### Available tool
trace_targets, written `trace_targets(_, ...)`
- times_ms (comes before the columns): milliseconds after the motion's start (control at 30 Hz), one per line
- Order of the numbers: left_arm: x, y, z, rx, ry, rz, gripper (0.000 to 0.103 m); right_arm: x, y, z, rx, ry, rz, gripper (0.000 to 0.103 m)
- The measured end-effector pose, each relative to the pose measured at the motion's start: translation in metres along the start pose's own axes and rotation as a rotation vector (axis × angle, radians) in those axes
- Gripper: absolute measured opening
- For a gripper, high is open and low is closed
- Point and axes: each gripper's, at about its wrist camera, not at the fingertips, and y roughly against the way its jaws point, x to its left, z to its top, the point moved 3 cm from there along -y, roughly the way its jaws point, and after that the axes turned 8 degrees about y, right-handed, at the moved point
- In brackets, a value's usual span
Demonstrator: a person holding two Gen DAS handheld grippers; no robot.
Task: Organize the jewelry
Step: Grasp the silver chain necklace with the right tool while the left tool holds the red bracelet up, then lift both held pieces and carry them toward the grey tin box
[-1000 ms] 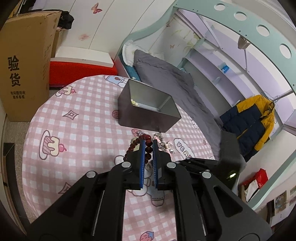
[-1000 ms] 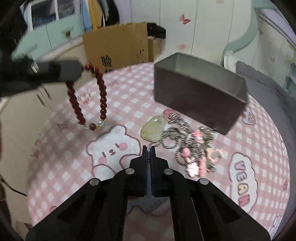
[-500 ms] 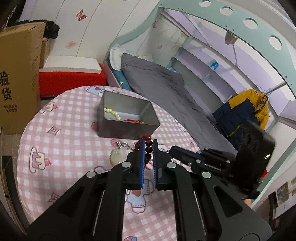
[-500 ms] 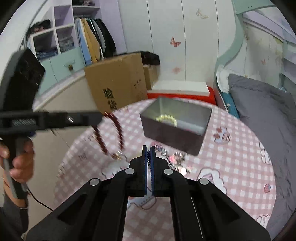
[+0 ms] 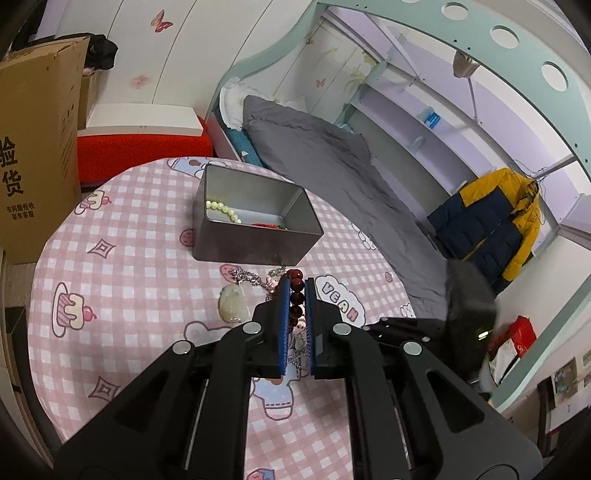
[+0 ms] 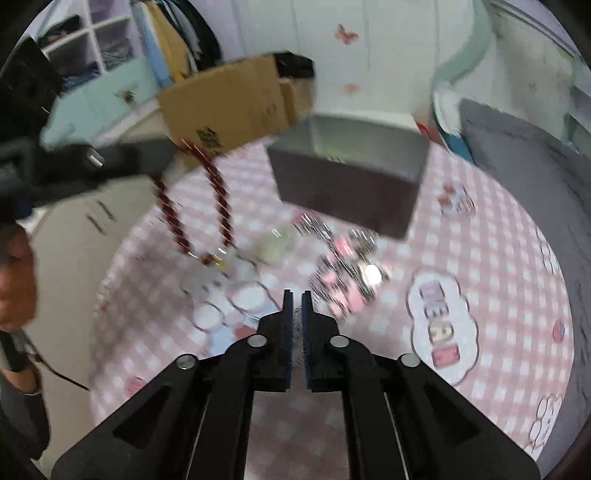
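The left gripper (image 5: 296,291) pinches a limp, light bead bracelet (image 6: 192,206) near the tin (image 5: 255,221); the right gripper (image 6: 296,301), nearly closed, holds nothing visible.

A child's bedroom in a home: beyond the left claw (image 5: 296,291) a bed with grey duvet (image 5: 325,147) lies under a mint bunk frame (image 5: 517,48), butterfly stickers (image 5: 161,19) dot the white wardrobe doors, a yellow-and-navy jacket (image 5: 495,225) hangs off to its right, and the round table (image 5: 122,280) beneath wears pink cartoon gingham.
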Motion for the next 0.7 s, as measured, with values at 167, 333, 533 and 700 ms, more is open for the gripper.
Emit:
trace_targets(167, 0.001, -0.004, -0.003, 0.014, -0.003, 0.001, 0.008, 0.004, -0.011, -0.017, 0.019, -0.01, -0.048, 0.046)
trace_targets(333, 0.002, -0.009, -0.005, 0.028, -0.006, 0.008, 0.008, 0.009, -0.024, -0.015, 0.01, 0.014, -0.065, 0.025)
trace_targets(533, -0.004, -0.009, -0.002, 0.028, -0.018, -0.002, 0.008, 0.017, -0.016, -0.012, -0.007, 0.064, -0.051, 0.014)
trace_targets(700, -0.014, -0.006, 0.007, 0.016, -0.033, -0.028, 0.008, 0.006, 0.032, 0.007, -0.125, 0.006, 0.015, 0.014)
